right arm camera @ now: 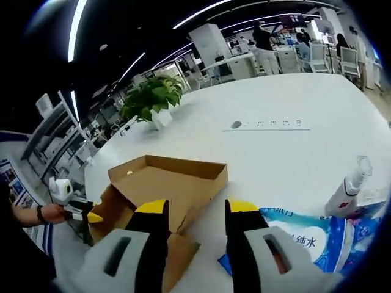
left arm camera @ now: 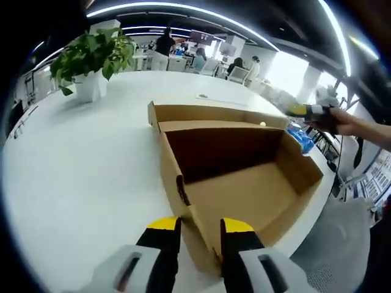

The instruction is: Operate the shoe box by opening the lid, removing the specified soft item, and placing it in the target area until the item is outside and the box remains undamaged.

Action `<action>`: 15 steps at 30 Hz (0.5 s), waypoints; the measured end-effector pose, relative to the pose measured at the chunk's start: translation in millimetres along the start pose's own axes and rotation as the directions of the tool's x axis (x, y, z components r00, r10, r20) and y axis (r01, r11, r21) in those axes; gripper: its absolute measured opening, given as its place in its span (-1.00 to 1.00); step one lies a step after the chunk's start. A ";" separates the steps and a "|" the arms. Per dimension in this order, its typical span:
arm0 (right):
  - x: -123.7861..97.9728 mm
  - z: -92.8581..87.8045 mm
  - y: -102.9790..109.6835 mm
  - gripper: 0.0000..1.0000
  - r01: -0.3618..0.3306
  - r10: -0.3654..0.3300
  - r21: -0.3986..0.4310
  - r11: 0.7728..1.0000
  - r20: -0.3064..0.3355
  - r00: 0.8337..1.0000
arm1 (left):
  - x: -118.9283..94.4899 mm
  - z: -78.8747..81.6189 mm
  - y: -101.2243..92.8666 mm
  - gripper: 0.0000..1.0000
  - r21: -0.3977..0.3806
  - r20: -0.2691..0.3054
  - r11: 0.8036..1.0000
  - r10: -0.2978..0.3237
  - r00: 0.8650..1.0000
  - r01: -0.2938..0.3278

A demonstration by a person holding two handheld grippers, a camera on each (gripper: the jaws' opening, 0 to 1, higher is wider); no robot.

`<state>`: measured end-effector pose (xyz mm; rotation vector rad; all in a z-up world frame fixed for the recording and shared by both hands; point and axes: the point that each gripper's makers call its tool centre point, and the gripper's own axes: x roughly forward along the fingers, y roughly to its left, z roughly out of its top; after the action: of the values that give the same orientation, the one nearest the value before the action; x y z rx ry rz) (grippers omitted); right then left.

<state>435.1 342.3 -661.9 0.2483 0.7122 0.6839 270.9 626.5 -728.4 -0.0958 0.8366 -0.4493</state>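
The cardboard shoe box [left arm camera: 244, 177] lies open on the white table [left arm camera: 79, 165], its inside bare. The left gripper [left arm camera: 201, 229] pinches the box's near wall. Beside the box, the right gripper [right arm camera: 190, 210] hangs spread above a blue-and-white soft pack [right arm camera: 305, 235], near a spray bottle [right arm camera: 348, 189].

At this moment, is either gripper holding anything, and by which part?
The left gripper straddles the near corner wall of the open cardboard box, seemingly gripping it. The right gripper holds nothing; its jaws stand open above the box and blue packet.
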 end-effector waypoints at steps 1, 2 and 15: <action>4.3 1.8 -0.1 -0.33 0.001 -0.001 0.007 1.000 0.001 1.000 | 0.0 -0.1 0.0 -0.49 -0.001 0.000 1.000 -0.001 1.000 0.001; 7.3 3.1 -0.2 -0.33 0.004 -0.004 0.009 1.000 0.002 1.000 | 0.2 0.0 0.5 -0.49 -0.004 0.001 1.000 -0.001 1.000 0.001; 50.8 2.4 -7.5 -0.32 0.024 -0.022 0.056 0.998 -0.042 0.999 | -0.6 -1.3 1.1 -0.50 -0.028 0.011 1.000 -0.005 1.000 0.006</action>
<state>468.6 369.8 -689.6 0.2784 0.7738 0.6493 270.0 627.9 -729.1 -0.1268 0.8318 -0.4418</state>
